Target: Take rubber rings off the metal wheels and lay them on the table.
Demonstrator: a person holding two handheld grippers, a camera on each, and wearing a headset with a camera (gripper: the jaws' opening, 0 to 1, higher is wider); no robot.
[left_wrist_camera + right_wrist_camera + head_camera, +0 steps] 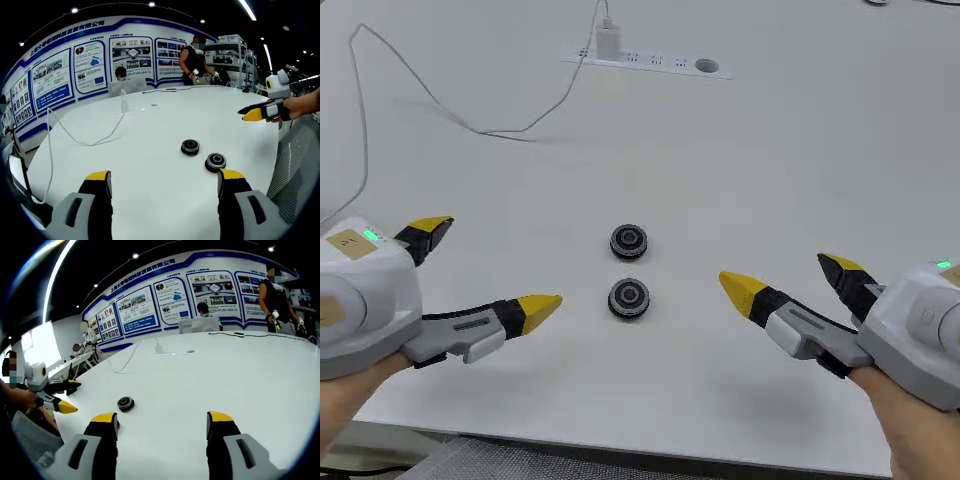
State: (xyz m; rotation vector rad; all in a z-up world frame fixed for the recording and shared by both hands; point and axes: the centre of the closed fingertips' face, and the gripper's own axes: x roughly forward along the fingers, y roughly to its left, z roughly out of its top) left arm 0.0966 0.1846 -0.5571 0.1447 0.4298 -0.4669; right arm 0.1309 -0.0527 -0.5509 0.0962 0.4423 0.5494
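Note:
Two small metal wheels with black rubber rings lie flat on the white table, the far one (629, 241) and the near one (629, 298) close together. My left gripper (492, 268) hovers open to their left, my right gripper (790, 275) open to their right, both empty. In the left gripper view both wheels (190, 147) (215, 161) lie ahead between the yellow fingertips (98, 176), and the right gripper (255, 112) comes in at the right. The right gripper view has a wheel (125, 403) ahead on the left and the left gripper (62, 396) beyond it.
A white power strip (645, 61) with a plugged charger and a grey cable (450, 115) lies at the back of the table. The table's near edge runs below the grippers. People stand and sit beyond the far side of the table.

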